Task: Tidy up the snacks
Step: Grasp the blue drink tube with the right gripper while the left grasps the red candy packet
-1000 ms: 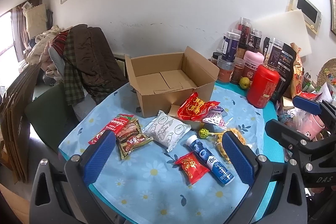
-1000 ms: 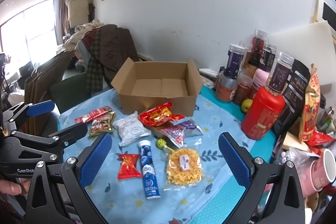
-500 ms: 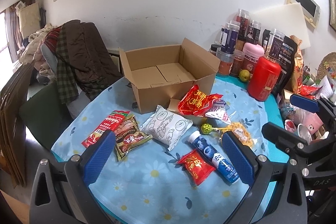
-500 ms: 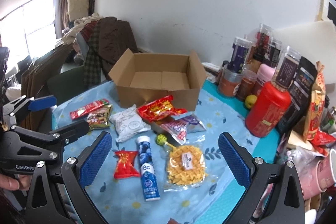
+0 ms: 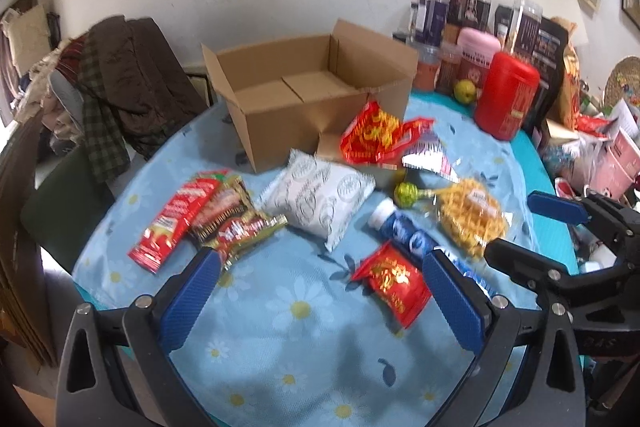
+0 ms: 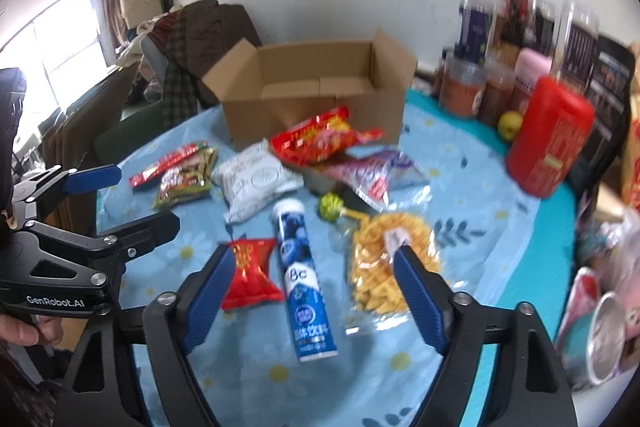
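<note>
While both grippers, left (image 5: 320, 287) and right (image 6: 316, 287), hover with fingers apart, empty: snacks (image 5: 320, 199) loose on bench (image 5: 280, 339), fronting open box (image 5: 304, 103), likely their destination.

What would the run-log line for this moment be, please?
left tongs: open, empty | right tongs: open, over blue tube | cardboard box: empty | snacks on tablecloth

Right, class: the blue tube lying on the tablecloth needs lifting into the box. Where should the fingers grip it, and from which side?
Grip the blue tube across its middle, coming straight down from above with the right gripper, whose open fingers already straddle it. It lies flat, a slim cylinder, so probably one finger goes on each long side, between the small red packet and the waffle snack bag.
</note>
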Available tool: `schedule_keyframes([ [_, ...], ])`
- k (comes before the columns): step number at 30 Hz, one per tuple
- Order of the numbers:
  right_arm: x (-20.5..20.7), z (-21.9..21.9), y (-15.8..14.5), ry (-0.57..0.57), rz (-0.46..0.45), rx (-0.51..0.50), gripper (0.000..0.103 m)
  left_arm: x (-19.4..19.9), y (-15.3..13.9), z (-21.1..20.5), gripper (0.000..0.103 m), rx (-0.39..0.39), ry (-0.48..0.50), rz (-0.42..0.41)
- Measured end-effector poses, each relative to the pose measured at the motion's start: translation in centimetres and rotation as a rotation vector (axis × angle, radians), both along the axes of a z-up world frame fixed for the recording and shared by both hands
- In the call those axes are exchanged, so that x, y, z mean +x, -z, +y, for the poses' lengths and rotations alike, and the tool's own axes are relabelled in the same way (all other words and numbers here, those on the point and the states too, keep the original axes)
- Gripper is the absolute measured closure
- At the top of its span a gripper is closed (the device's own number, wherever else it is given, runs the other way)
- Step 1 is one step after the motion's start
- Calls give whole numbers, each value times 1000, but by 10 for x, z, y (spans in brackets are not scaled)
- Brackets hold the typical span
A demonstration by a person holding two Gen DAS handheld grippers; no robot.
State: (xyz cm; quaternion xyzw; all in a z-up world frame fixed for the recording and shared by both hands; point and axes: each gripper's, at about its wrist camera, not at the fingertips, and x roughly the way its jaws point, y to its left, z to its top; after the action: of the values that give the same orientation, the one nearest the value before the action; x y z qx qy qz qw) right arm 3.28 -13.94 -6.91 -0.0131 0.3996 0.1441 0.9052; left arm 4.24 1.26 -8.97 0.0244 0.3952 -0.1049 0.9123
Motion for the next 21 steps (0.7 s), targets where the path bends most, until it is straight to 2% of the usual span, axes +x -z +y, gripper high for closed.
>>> schedule_keyframes([
  [2,4,0,13,-5,43,12,33,2,7,2,0,-7,12,25],
  [7,12,3,35,-11,97,33,56,6,18,2,0,-9,33,59],
  [9,16,5,42,-10,112,31,60,8,23,0,0,-8,42,78],
  [13,25,7,54,-17,152,40,61,13,32,-3,0,-24,55,123],
  [16,30,7,64,-8,188,39,72,17,38,-9,0,-37,71,157],
  [18,28,4,65,0,183,58,72,19,43,-14,1,-47,86,182],
  [21,20,-4,64,12,192,79,73,23,49,-23,7,-71,111,225],
])
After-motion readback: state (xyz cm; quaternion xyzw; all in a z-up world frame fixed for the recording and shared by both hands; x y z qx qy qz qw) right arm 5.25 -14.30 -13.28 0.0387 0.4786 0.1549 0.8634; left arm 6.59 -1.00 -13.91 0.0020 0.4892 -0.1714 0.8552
